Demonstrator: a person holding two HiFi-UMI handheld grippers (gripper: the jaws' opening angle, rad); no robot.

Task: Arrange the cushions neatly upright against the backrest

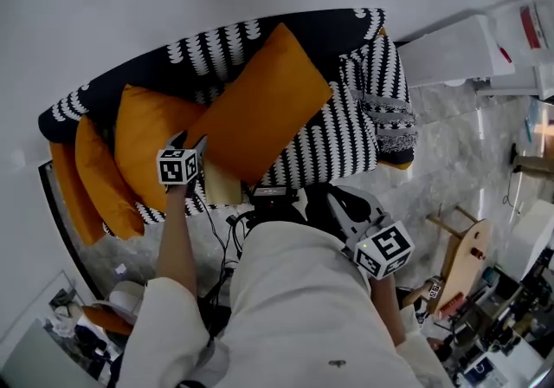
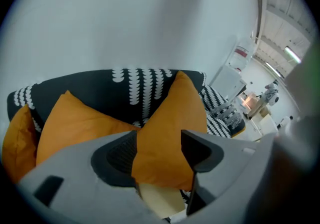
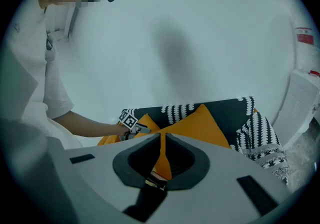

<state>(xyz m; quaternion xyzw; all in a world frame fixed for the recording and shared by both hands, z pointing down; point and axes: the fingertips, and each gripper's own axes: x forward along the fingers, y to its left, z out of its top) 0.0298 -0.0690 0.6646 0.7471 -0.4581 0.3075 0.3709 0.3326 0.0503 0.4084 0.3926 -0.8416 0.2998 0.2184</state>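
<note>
A black sofa with white pattern carries several orange cushions. The largest cushion leans tilted against the backrest, one corner up. My left gripper is at its lower left corner. In the left gripper view the jaws of the left gripper stand open with that cushion's corner between them. A second cushion stands to its left, and a third sits at the sofa's end. My right gripper hangs back near my body, shut and empty.
A black-and-white striped throw covers the sofa's right end. A pale cream piece lies under the big cushion's corner. Cables run by the sofa front. A white cabinet and a wooden stand are at the right.
</note>
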